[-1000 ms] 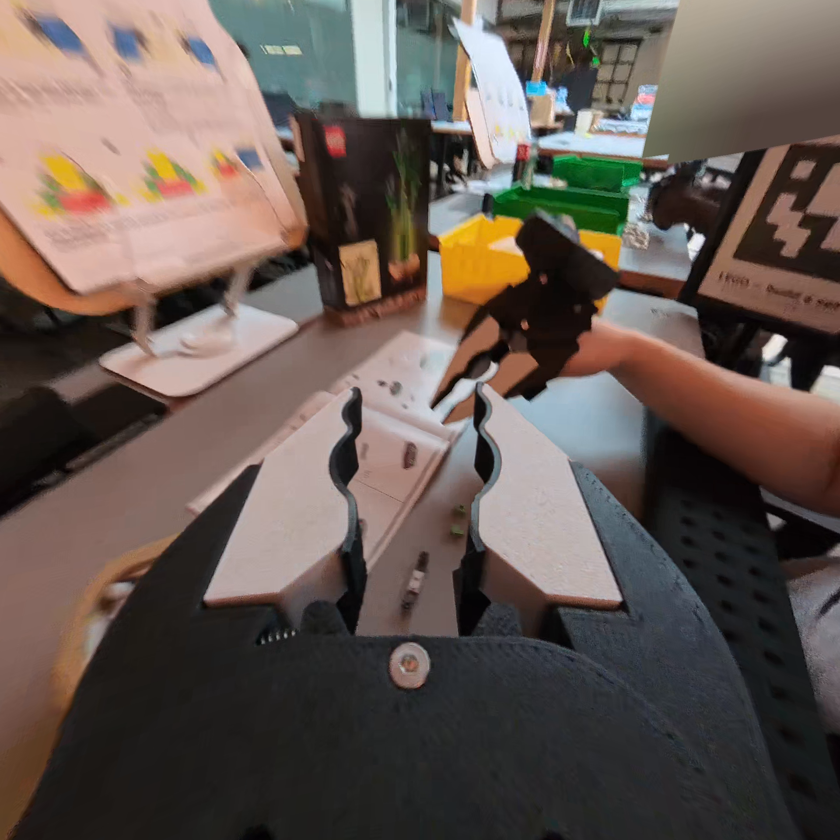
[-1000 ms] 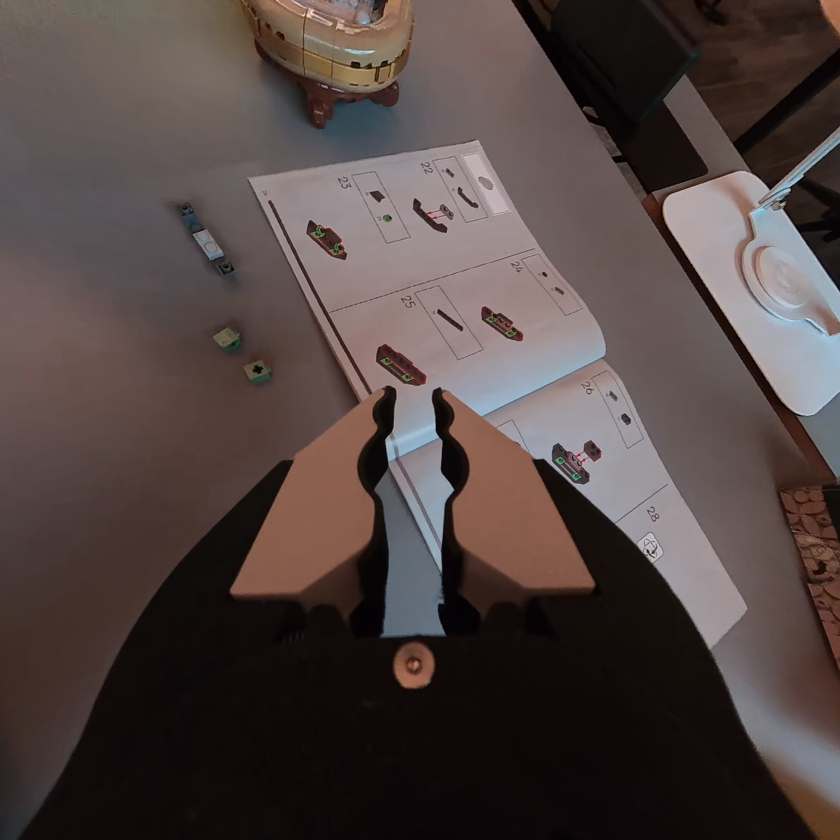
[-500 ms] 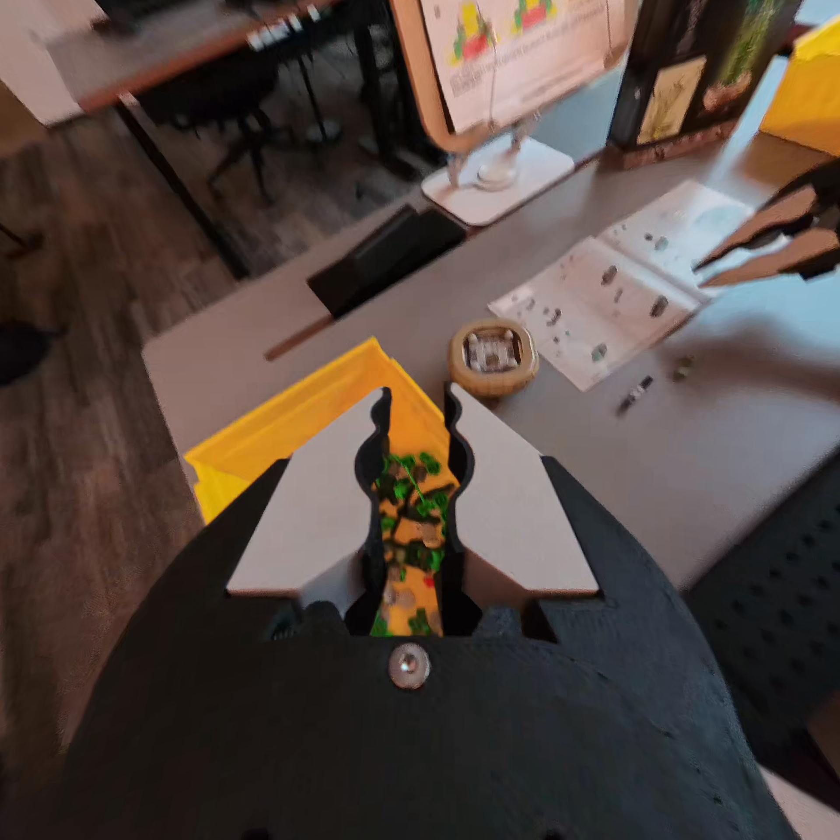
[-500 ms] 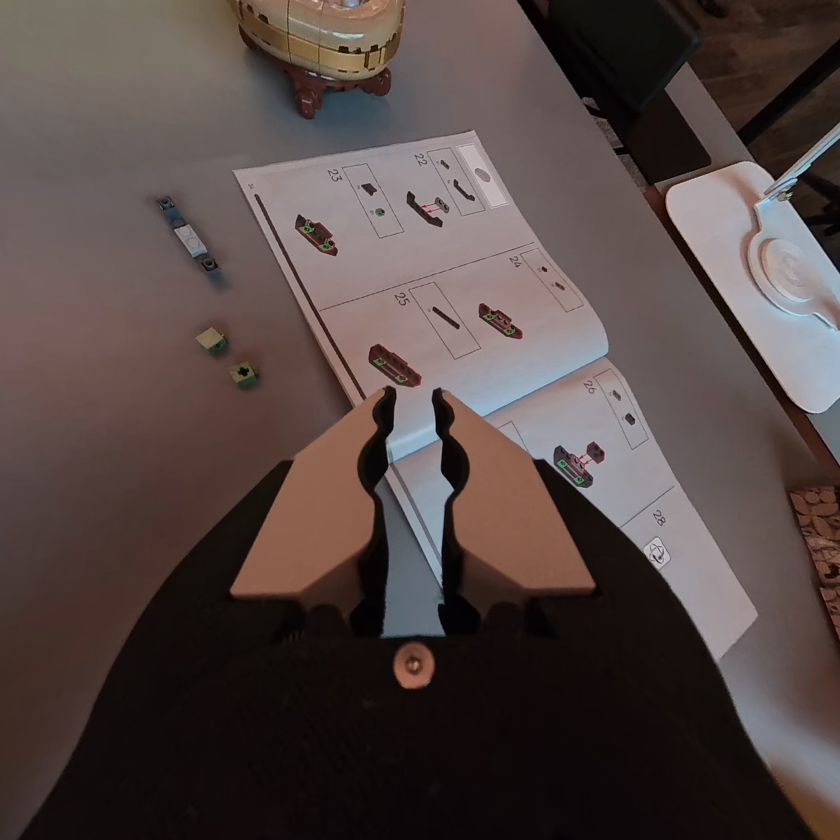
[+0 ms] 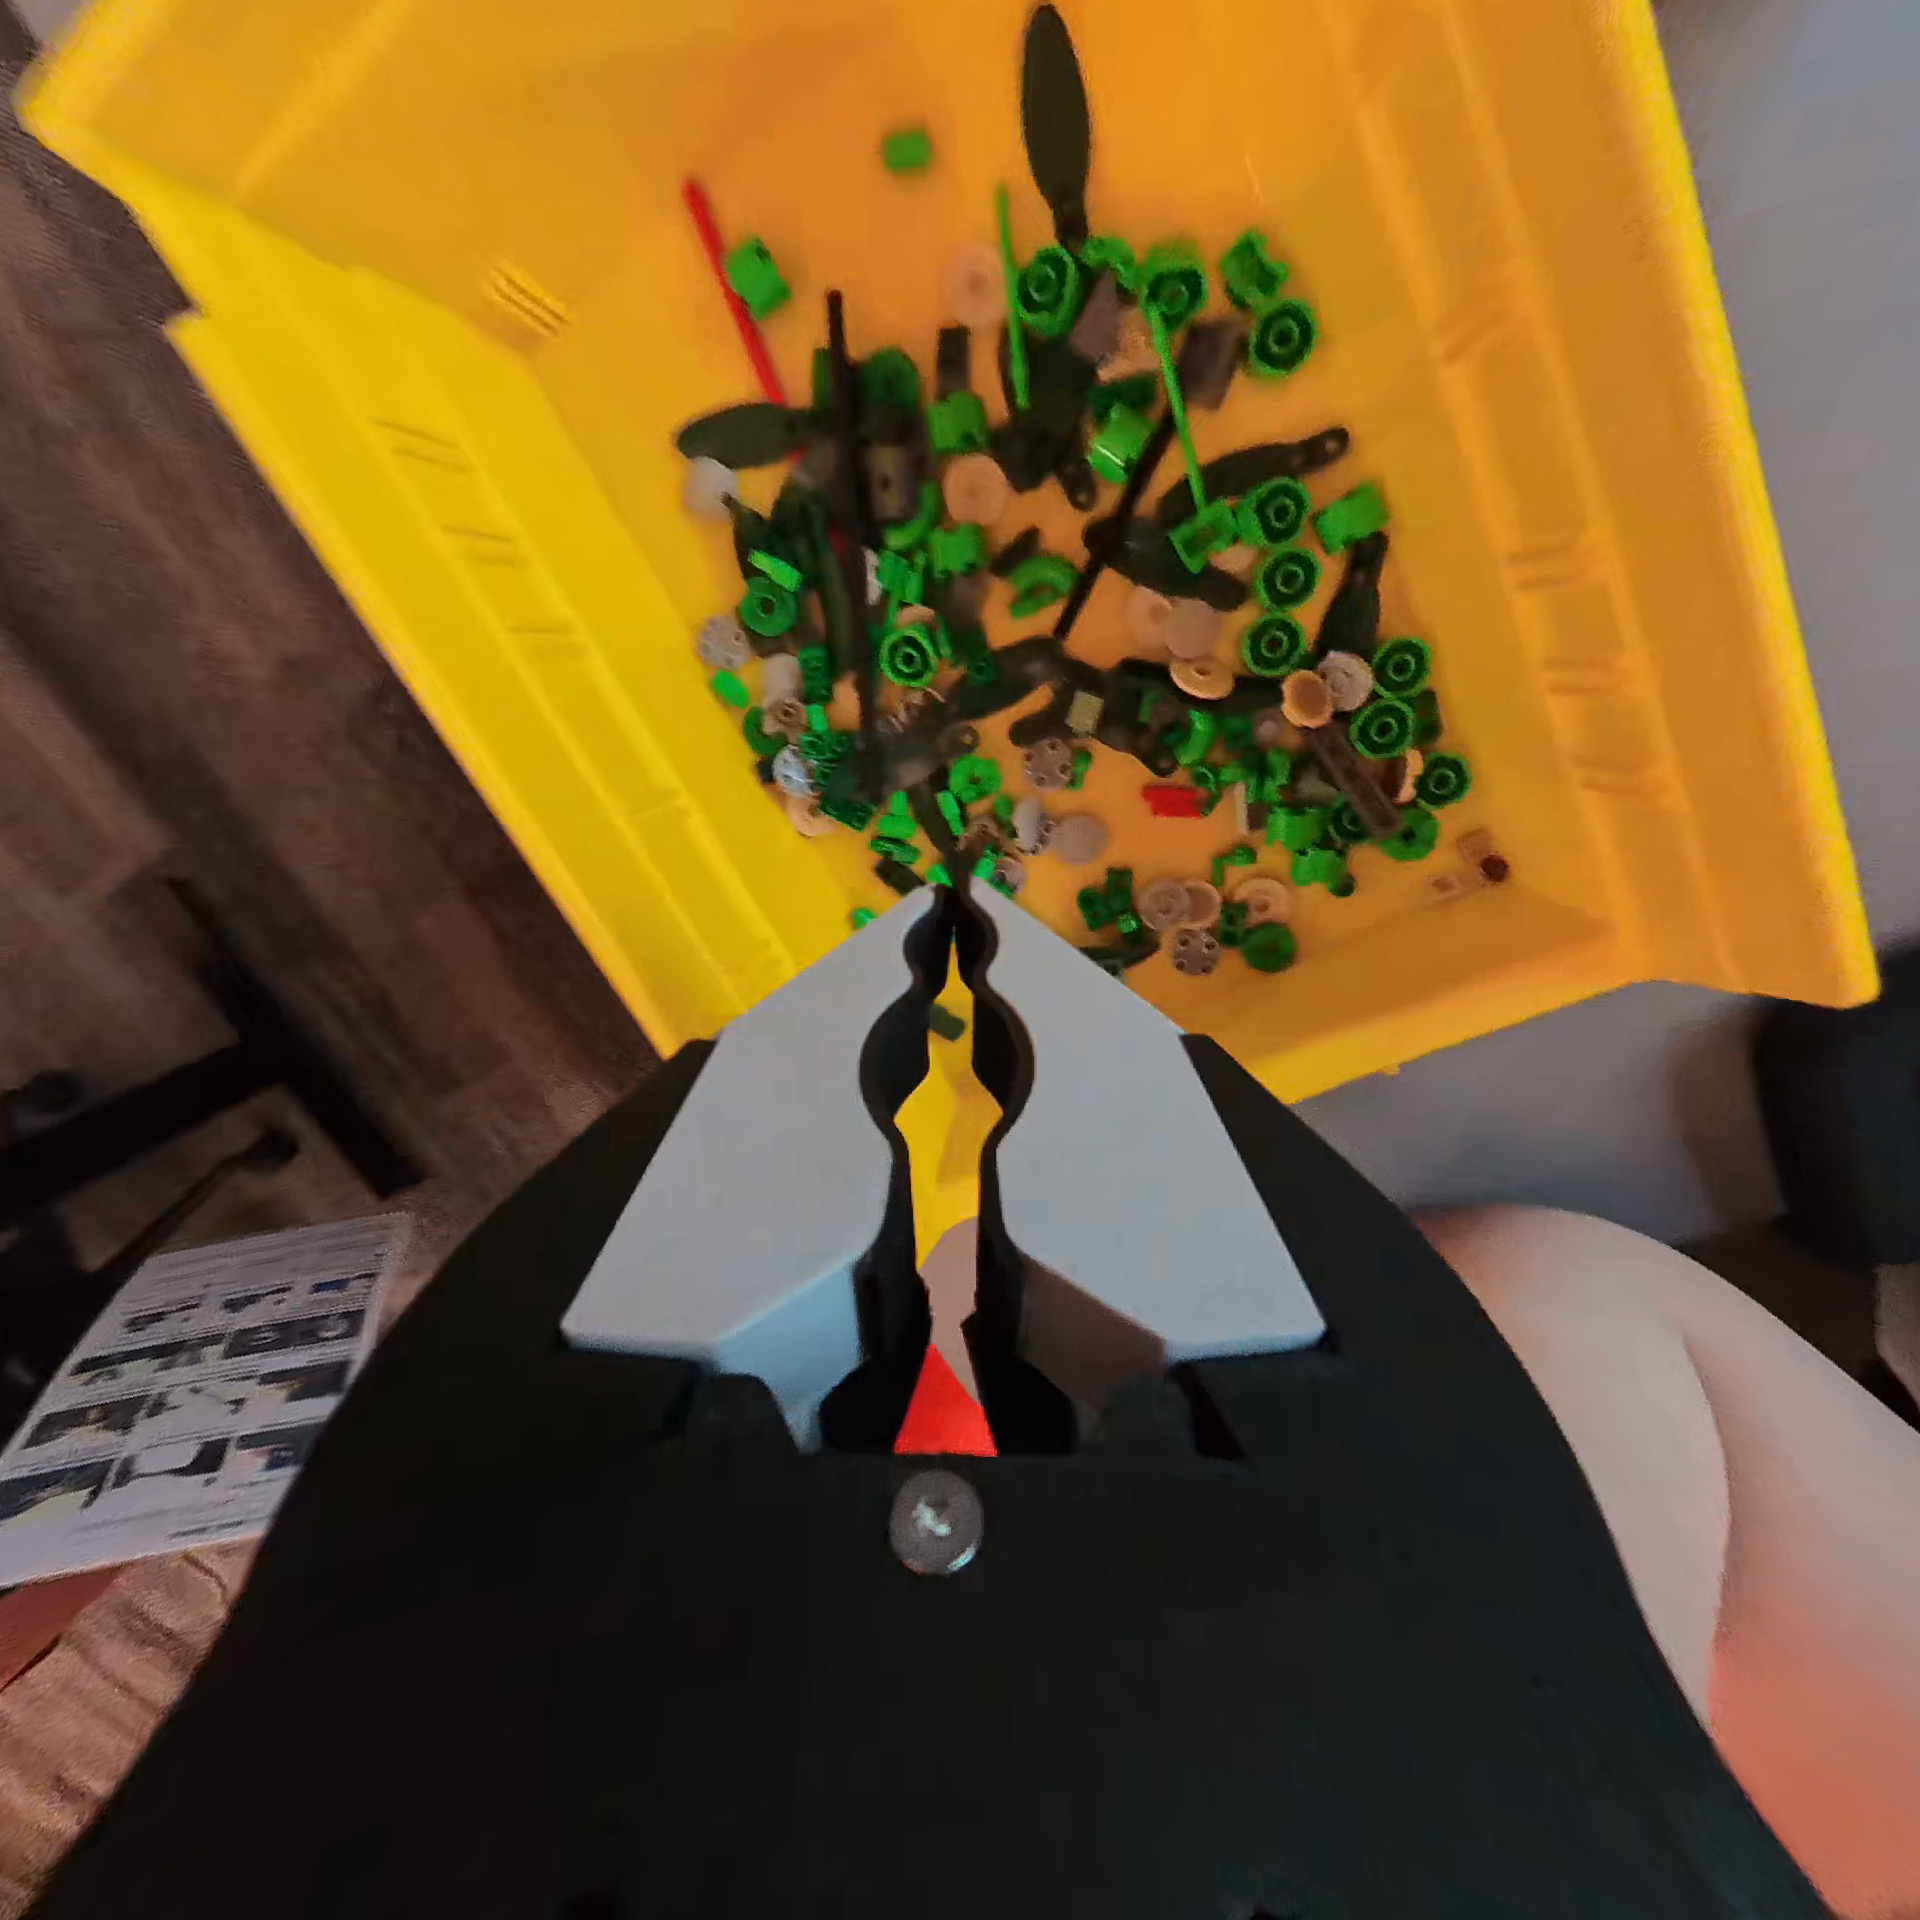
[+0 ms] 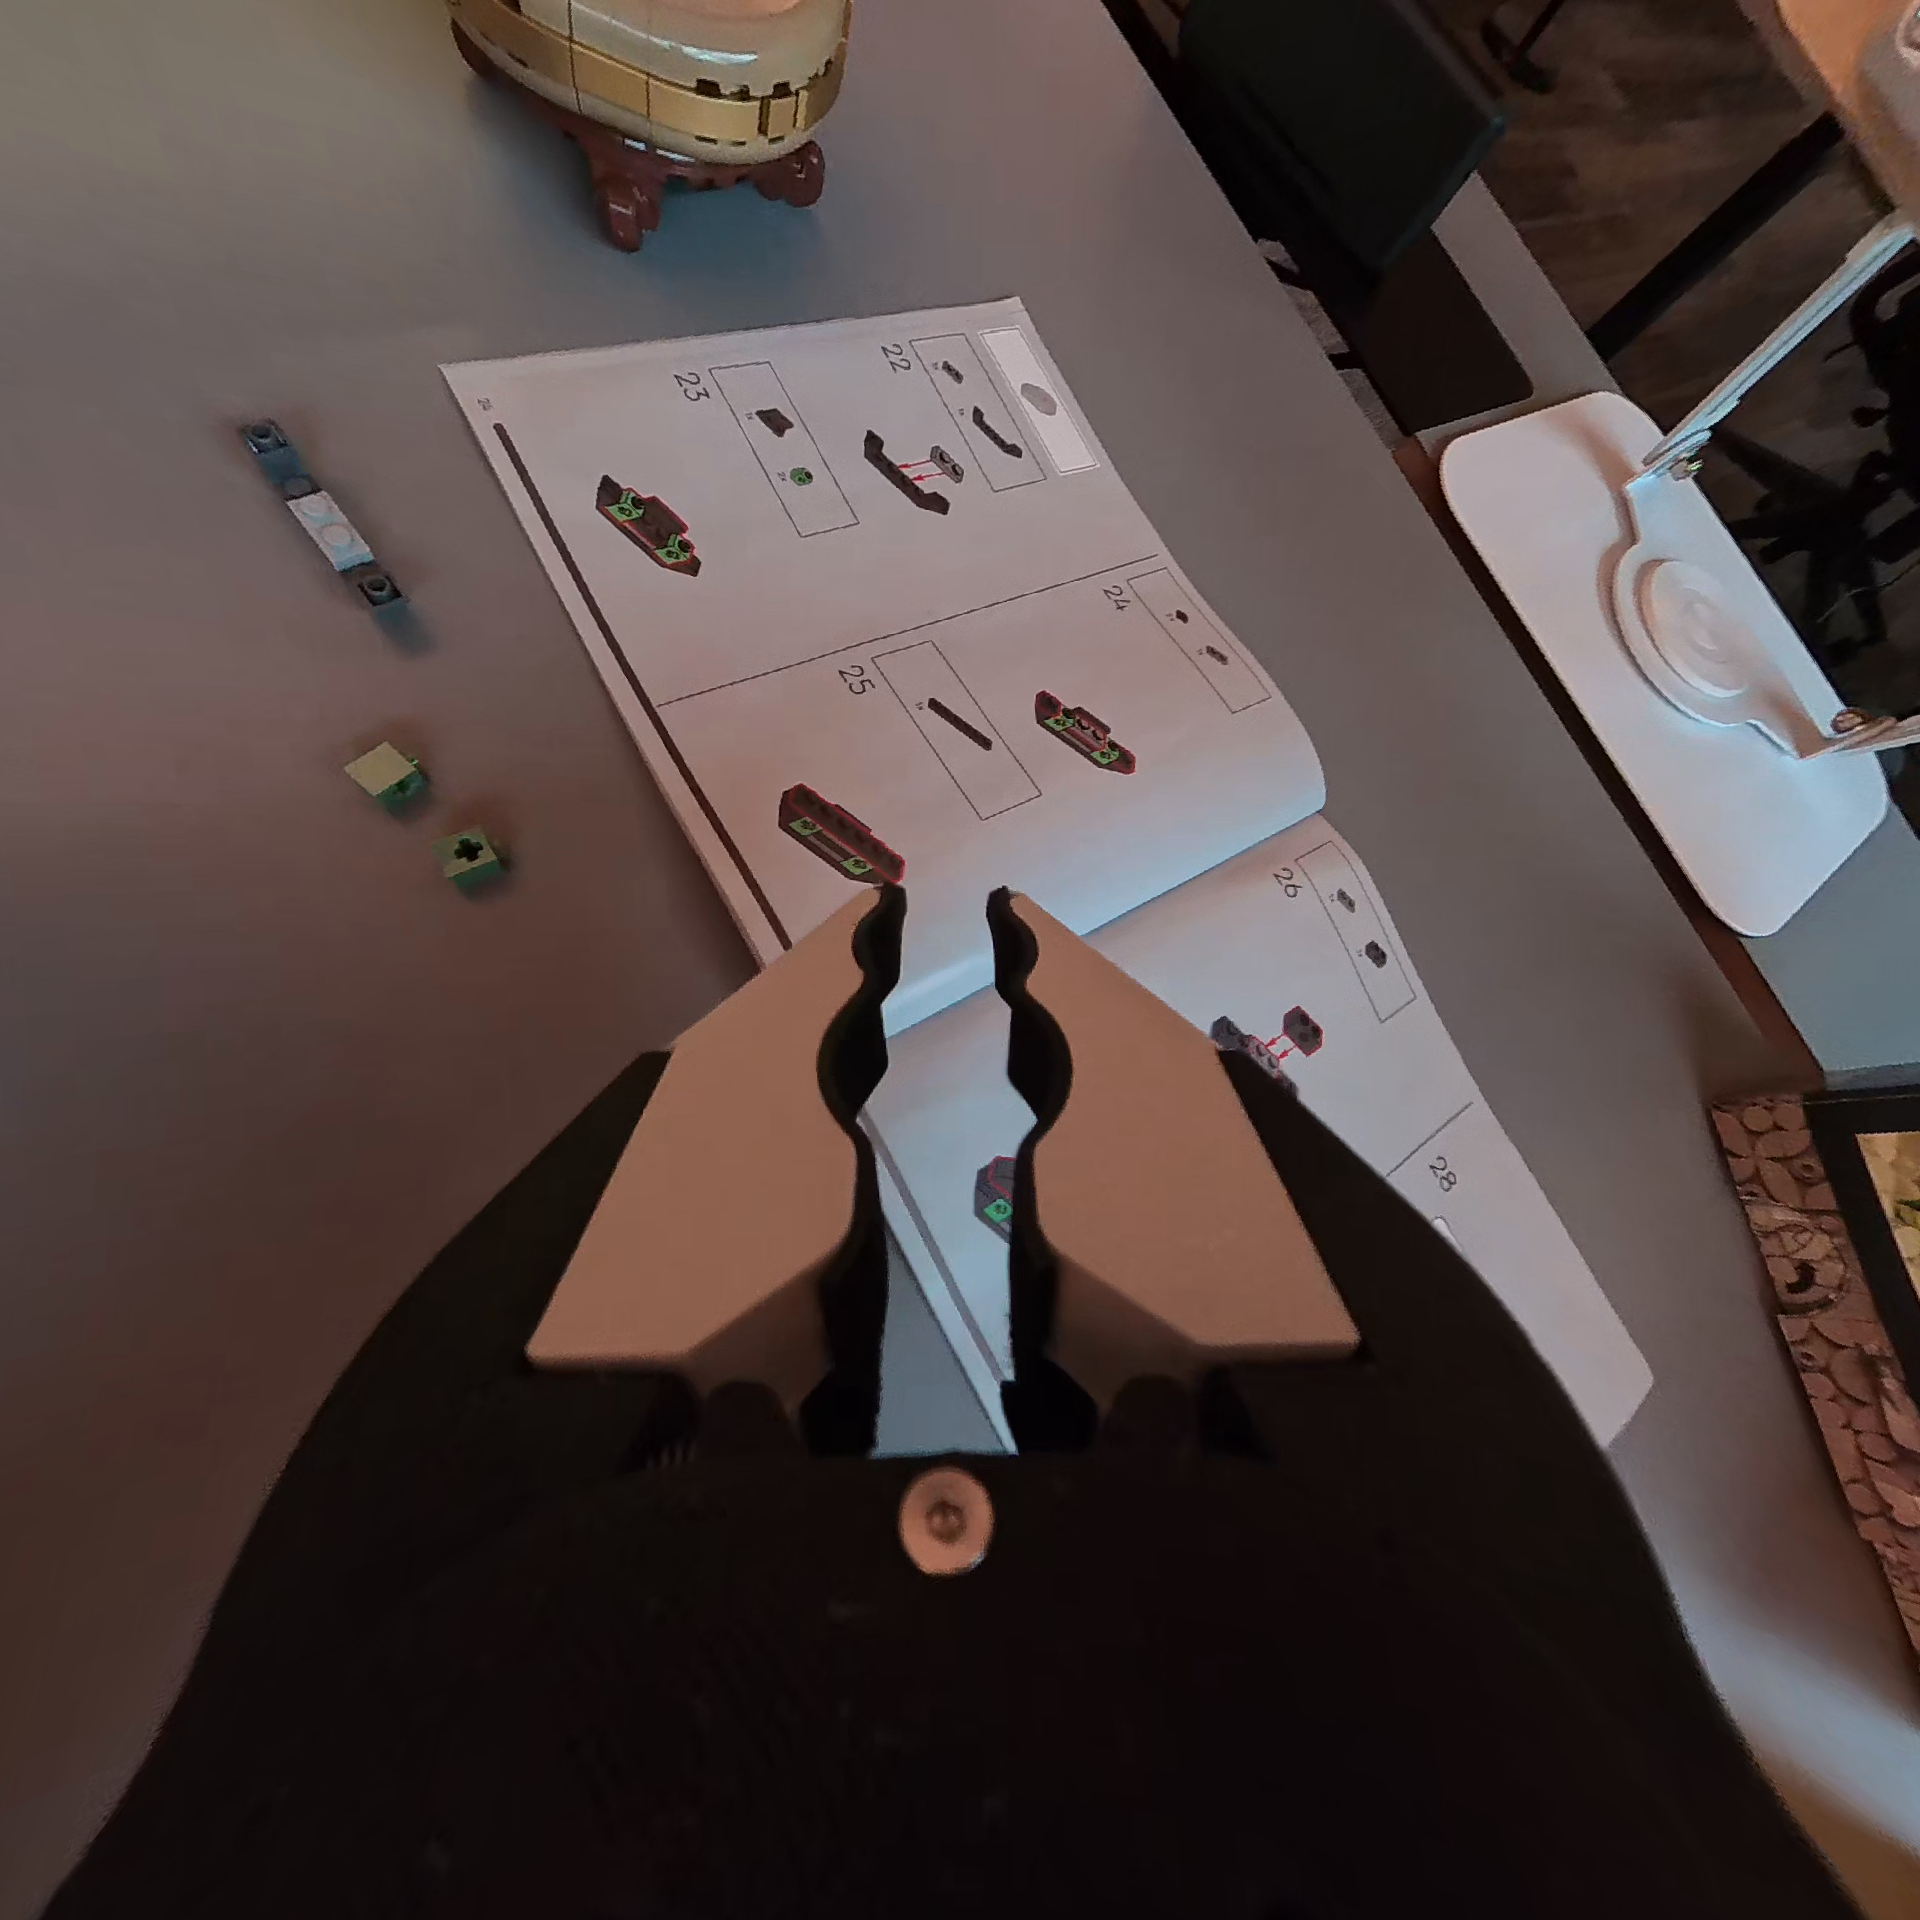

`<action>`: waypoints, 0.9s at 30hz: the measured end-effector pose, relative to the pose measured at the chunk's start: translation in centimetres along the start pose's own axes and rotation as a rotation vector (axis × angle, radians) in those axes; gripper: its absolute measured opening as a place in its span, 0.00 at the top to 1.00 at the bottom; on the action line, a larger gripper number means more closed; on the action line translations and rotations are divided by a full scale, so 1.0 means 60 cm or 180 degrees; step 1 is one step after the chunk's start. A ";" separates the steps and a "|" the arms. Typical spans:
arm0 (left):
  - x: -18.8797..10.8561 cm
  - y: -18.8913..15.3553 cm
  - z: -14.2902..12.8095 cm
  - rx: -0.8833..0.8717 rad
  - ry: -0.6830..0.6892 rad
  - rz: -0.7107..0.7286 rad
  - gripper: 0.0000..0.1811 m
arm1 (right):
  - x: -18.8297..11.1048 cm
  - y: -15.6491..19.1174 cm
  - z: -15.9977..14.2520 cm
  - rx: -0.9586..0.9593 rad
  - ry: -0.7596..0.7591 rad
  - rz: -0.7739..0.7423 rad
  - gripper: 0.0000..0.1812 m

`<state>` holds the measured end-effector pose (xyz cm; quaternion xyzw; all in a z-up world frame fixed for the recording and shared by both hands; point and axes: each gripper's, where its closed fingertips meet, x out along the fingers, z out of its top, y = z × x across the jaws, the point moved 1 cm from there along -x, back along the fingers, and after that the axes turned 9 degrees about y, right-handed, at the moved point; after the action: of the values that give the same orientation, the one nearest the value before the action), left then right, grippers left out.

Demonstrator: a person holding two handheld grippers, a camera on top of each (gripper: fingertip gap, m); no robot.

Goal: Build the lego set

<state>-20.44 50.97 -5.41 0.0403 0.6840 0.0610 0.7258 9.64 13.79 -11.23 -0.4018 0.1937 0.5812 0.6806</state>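
Blurring hides whether left gripper [image 5: 958,902] fingers pinch any piece [image 5: 940,831].

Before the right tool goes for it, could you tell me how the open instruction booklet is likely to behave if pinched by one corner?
The instruction booklet looks thin, so it would probably flop. Its pages arch at the fold, so a loose page may lift alone. On the smooth grey table it would likely slide when pushed.

Tan-and-brown model [image 6: 665,94] cut off at top edge; yellow bin's [image 5: 436,540] rim motion-blurred.
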 end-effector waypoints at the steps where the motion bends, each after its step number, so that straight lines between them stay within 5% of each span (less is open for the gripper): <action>1: 0.008 -0.005 -0.005 -0.0012 0.0073 -0.0112 1.00 | -0.001 -0.001 0.000 -0.0013 -0.0005 -0.0020 0.92; 15: 0.047 -0.082 -0.039 -0.0355 0.0948 -0.1205 1.00 | 0.000 -0.013 -0.005 -0.0090 0.0000 -0.0131 0.92; 27: 0.080 -0.066 0.004 -0.0207 0.1106 -0.1165 1.00 | -0.006 -0.016 0.002 -0.0144 -0.0083 -0.0205 0.92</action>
<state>-19.77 47.73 -10.73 -0.1187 0.7920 -0.0434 0.5973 10.41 13.67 -10.57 -0.4155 0.1586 0.5684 0.6922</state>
